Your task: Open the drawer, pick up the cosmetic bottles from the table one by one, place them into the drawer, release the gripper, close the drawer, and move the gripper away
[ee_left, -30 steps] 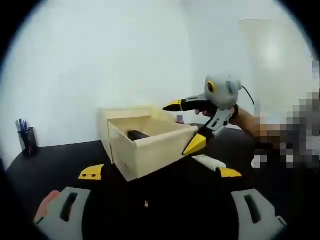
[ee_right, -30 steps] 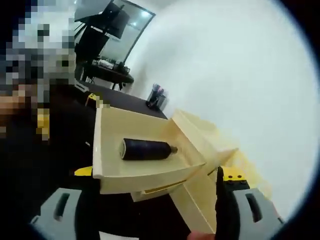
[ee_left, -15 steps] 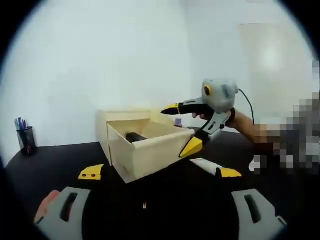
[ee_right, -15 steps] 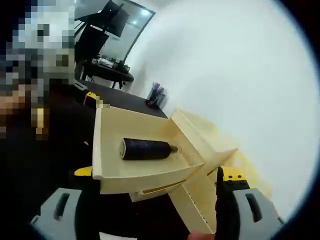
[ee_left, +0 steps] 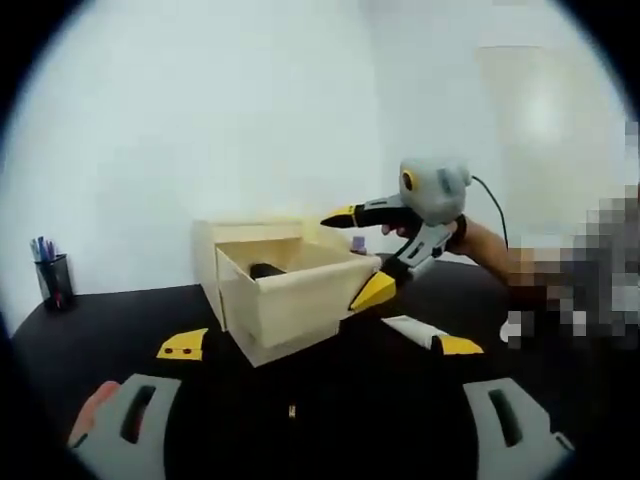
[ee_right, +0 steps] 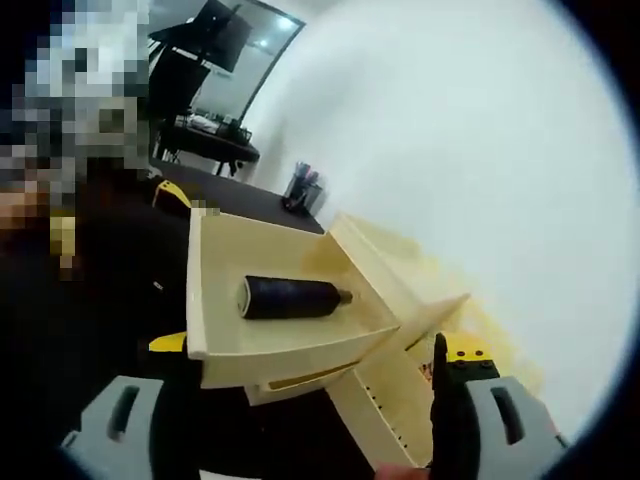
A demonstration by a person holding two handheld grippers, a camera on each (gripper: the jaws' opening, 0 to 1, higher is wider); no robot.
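While the drawer (ee_right: 290, 330) stands open with a dark bottle (ee_right: 290, 297) lying inside, the right claw (ee_left: 365, 255) spreads wide and empty at its front; left claw (ee_left: 310, 345) likewise wide, empty.

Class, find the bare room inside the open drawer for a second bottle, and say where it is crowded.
The drawer floor is bare on both sides of the lying bottle. It is crowded at the drawer's corner, where the right gripper is.
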